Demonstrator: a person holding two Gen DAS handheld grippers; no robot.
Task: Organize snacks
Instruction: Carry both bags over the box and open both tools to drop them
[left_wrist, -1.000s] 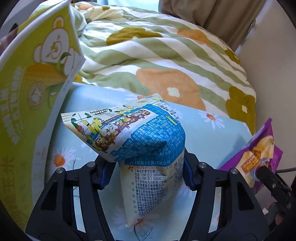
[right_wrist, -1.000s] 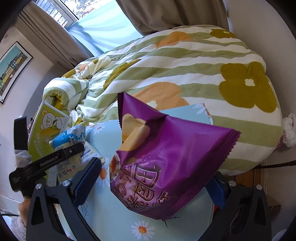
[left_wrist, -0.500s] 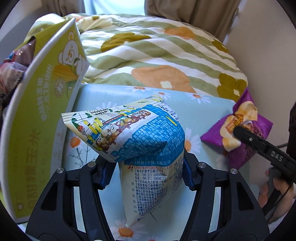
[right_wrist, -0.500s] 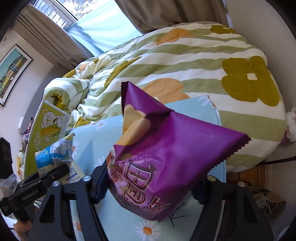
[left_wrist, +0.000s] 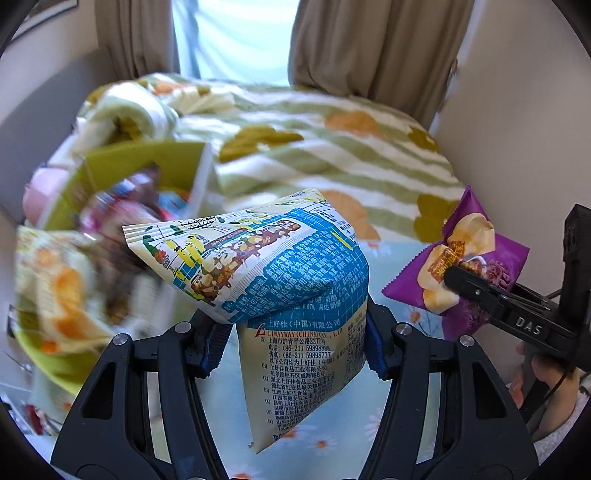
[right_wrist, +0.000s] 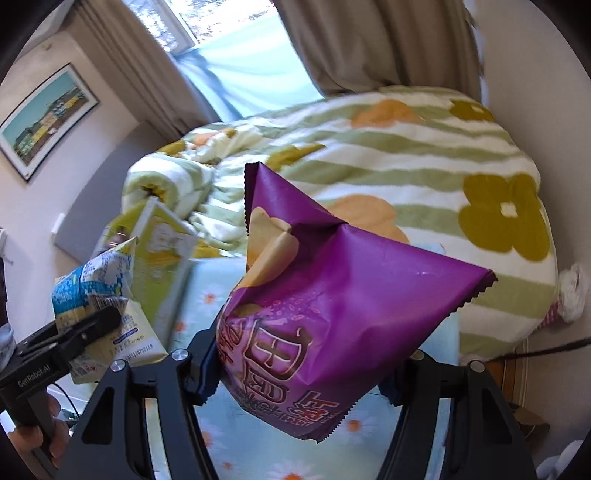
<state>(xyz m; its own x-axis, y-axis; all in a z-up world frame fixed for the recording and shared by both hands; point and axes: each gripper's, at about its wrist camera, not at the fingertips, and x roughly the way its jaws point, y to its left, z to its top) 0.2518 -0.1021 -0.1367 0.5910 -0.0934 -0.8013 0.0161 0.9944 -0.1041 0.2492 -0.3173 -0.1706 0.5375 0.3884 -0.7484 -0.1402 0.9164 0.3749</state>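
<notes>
Purple snack bag (right_wrist: 332, 295) sits pinched between right jaws, blue-white packet (left_wrist: 280, 288) between left.

Glossy crinkled foil purple snack bag (right_wrist: 332, 302), printed plastic blue-and-cream snack bag (left_wrist: 280, 280), soft cloth quilt (right_wrist: 424, 147).

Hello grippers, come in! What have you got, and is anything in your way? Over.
Left gripper shut on blue bag. Right gripper shut on purple bag. Both off the bed. Green box left, open; nothing between.
</notes>
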